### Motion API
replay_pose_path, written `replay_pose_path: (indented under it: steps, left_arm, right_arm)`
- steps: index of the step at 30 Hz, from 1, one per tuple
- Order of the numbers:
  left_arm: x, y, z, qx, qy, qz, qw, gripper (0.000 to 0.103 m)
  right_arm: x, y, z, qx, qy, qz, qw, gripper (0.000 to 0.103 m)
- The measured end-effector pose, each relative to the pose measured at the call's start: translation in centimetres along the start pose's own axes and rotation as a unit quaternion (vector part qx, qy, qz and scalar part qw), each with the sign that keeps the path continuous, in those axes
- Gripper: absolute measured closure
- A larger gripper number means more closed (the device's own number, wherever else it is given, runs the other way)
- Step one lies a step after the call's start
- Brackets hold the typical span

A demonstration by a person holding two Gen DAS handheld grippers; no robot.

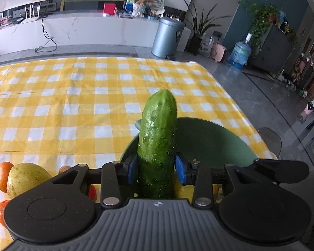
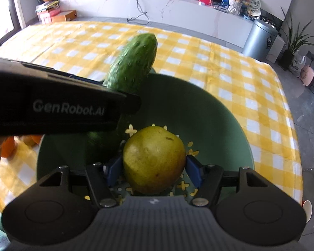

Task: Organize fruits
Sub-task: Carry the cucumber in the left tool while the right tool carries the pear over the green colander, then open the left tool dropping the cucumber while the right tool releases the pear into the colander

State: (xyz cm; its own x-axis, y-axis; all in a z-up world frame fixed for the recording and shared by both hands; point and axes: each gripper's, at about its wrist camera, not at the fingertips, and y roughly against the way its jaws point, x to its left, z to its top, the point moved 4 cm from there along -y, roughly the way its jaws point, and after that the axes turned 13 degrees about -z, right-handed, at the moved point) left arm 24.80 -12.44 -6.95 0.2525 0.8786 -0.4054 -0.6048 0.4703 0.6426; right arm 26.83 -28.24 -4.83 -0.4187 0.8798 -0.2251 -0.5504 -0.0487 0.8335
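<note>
Right gripper (image 2: pixel 155 171): its blue pads are clamped on either side of a round yellow-green pear (image 2: pixel 155 161), held directly above the floor of the wide dark-green plastic bowl (image 2: pixel 209 113), low over the yellow cross-shaped cut-outs in its base. Judgement: a release here drops the pear inside the bowl.

Left gripper (image 1: pixel 157 169): its pads are closed on the lower half of a long bumpy green cucumber (image 1: pixel 158 133). The cucumber's long axis runs forward along the fingers, tip pointing away over the bowl's near rim. In the right wrist view it crosses above the bowl's left side, just beside the pear.

Farther left, loose oranges (image 1: pixel 3 176) and a second yellowish pear (image 1: pixel 25 179) lie on the yellow-and-white checked tablecloth (image 1: pixel 73 104), outside the bowl.
</note>
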Motion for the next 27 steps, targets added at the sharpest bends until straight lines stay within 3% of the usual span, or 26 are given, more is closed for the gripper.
replay_pose_path:
  steps: [9, 13, 14, 17, 23, 27]
  left_arm:
    - [-0.3, 0.1, 0.3, 0.006, -0.002, -0.008, 1.0, 0.059]
    - [-0.6, 0.3, 0.2, 0.014, -0.019, 0.001, 0.9997, 0.048]
    - [-0.6, 0.4, 0.1, 0.016, -0.02, 0.003, 0.9997, 0.048]
    - [-0.8, 1.0, 0.0, 0.014, -0.018, -0.003, 0.9997, 0.047]
    - [-1.6, 3.0, 0.3, 0.002, -0.02, -0.018, 0.9996, 0.04]
    - [-1.8, 5.0, 0.4, -0.004, -0.03, -0.002, 0.9995, 0.04]
  right_arm:
    - [0.1, -0.5, -0.3, 0.014, 0.0, 0.0, 1.0, 0.04]
    - [0.0, -0.8, 0.0, 0.018, 0.004, -0.006, 1.0, 0.04]
    - [0.0, -0.7, 0.1, 0.015, 0.006, -0.013, 1.0, 0.038]
    - [-0.1, 0.1, 0.5, -0.001, 0.011, -0.031, 0.999, 0.021]
    - [0.5, 1.6, 0.6, -0.014, 0.026, -0.042, 0.999, 0.02]
    - [1.3, 2.9, 0.1, -0.021, 0.029, -0.063, 0.997, 0.018]
